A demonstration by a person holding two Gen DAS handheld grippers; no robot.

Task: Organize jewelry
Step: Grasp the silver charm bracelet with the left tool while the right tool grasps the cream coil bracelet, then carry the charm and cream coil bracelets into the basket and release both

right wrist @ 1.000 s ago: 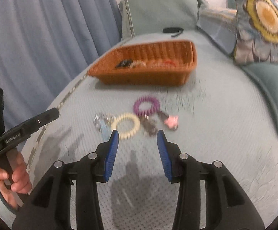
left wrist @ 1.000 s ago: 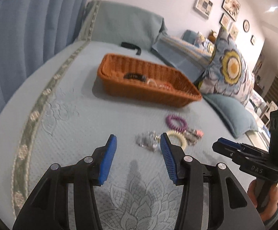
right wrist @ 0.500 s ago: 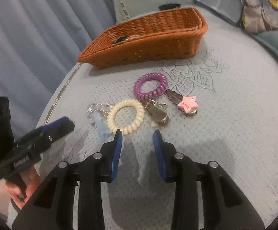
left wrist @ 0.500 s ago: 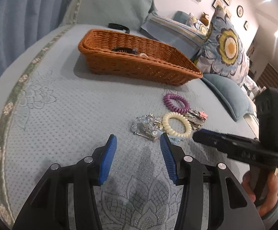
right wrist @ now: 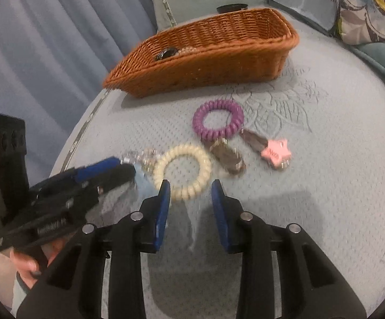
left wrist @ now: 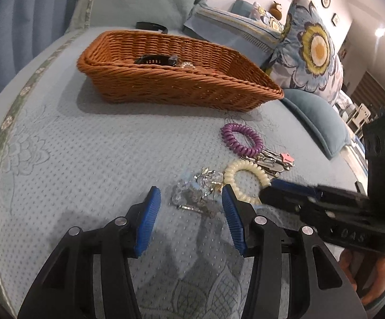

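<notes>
On the blue bedspread lie a crystal bead piece [left wrist: 196, 187] [right wrist: 139, 159], a cream coil bracelet [left wrist: 245, 176] [right wrist: 182, 170], a purple coil bracelet [left wrist: 241, 141] [right wrist: 217, 118], a brown hair clip [right wrist: 227, 156] and a pink star clip [right wrist: 276, 152]. A wicker basket [left wrist: 176, 85] [right wrist: 205, 61] behind them holds a black clip [left wrist: 156, 59] and other pieces. My left gripper [left wrist: 191, 203] is open, just short of the crystal piece. My right gripper [right wrist: 191, 192] is open, its left finger at the cream bracelet's near edge.
Pillows and a floral cushion [left wrist: 314, 55] stand at the right of the bed. A blue curtain [right wrist: 46, 47] hangs at the left. A black band [left wrist: 151, 26] lies behind the basket. The two grippers are close together over the jewelry.
Both grippers have moved forward and down toward the loose jewelry. The right gripper's fingers have narrowed somewhat and now reach the cream bracelet.
</notes>
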